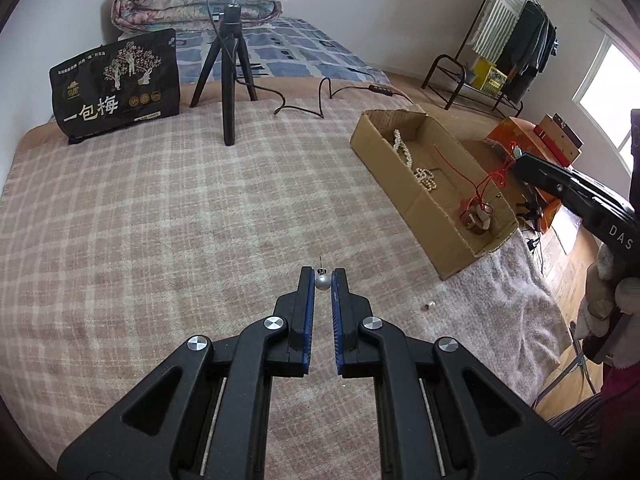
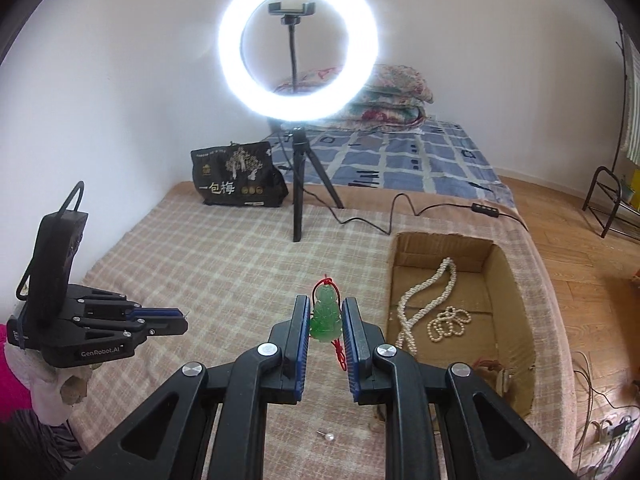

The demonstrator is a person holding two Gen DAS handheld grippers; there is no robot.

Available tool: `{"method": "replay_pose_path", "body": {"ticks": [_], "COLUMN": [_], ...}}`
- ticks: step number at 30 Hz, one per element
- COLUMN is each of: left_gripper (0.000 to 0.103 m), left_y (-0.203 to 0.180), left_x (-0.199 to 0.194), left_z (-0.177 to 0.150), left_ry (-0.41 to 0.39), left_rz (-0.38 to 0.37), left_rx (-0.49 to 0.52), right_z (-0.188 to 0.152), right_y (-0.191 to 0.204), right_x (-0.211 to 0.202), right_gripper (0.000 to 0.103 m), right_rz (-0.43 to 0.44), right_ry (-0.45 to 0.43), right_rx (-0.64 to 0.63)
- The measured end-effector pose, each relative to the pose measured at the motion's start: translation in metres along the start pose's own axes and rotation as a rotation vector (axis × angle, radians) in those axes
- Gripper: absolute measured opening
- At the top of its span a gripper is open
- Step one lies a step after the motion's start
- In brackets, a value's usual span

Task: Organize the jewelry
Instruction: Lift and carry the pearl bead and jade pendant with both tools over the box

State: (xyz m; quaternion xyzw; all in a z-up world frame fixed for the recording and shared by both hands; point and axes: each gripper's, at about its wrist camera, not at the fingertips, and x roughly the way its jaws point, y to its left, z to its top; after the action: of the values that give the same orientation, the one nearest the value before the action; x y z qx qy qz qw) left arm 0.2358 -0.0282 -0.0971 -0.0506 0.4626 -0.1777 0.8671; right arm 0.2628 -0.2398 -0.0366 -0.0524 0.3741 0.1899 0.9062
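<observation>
My left gripper is shut on a small pearl earring with a thin post, held above the plaid blanket. My right gripper is shut on a green jade pendant on a red cord, held above the blanket left of the cardboard box. The box holds pearl necklaces and a brown ring-like piece with red cord. In the left wrist view the right gripper hangs over the box's right side with red cord trailing. A second pearl earring lies on the blanket under my right gripper.
A ring light on a black tripod stands at the back of the blanket, its cable trailing right. A black snack bag leans behind. The blanket's edge drops to the wooden floor at right. A small bead lies near the box.
</observation>
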Motion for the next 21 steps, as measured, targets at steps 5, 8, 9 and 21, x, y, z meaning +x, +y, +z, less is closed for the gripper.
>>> {"method": "replay_pose_path", "body": {"ticks": [5, 8, 9, 21], "left_gripper": [0.006, 0.006, 0.006, 0.006], "left_y": [-0.014, -0.023, -0.027, -0.061], "left_x": [-0.001, 0.000, 0.000, 0.021], "left_z": [0.013, 0.020, 0.023, 0.054], "left_ry": [-0.022, -0.033, -0.037, -0.062], "left_rz": [-0.025, -0.034, -0.038, -0.080], "left_rx": [0.008, 0.016, 0.021, 0.048], "right_z": [-0.007, -0.011, -0.013, -0.025], "right_y": [-0.021, -0.032, -0.036, -0.066], "right_x": [-0.008, -0.010, -0.011, 0.003], "right_gripper": [0.015, 0.015, 0.015, 0.015], "right_rz": [-0.037, -0.055, -0.064, -0.112], "right_ry": [-0.002, 0.002, 0.005, 0.053], "right_rx": [0.033, 0.051, 0.056, 0.111]}}
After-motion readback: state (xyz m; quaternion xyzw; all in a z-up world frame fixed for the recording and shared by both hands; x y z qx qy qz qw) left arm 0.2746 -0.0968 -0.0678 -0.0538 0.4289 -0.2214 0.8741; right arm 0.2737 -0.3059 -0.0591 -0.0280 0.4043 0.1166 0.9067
